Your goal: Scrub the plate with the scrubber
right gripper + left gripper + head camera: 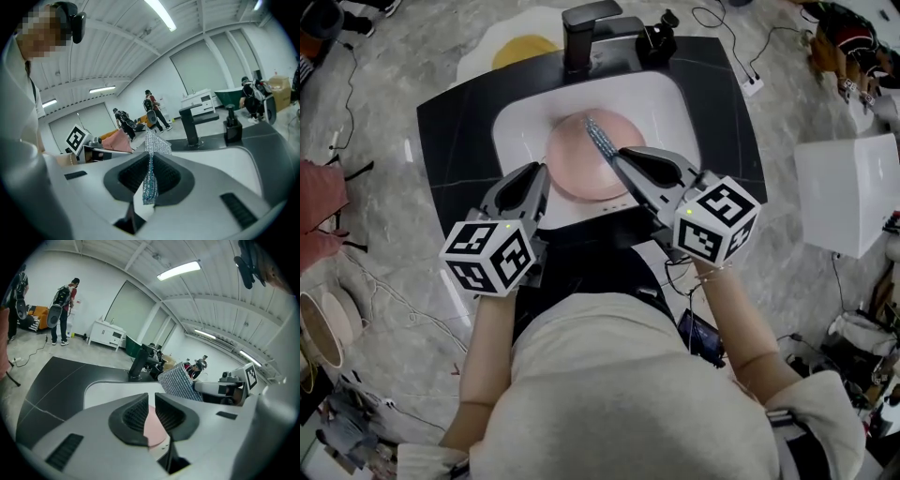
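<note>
1. Black-and-white square markers cover the cube on the left gripper [540,178] and the cube on the right gripper [621,156]; they are patterns, not letters
2. The left gripper's grey jaws stand almost together, and their ribbed black pads [136,413] are clamped on the rim of the round pink plate [577,164], at its lower left edge in the head view
3. The right gripper's jaws are closed on the glittery silver-blue mesh scrubber [602,141], a thin flat strip that sticks out past the pads and lies over the plate's upper middle
4. The plate looks smooth and matte, and it is within the glossy white rounded basin [670,103] at upper centre. The basin is set in a black countertop [450,122], with a boxy black faucet [586,28] at the top edge
</note>
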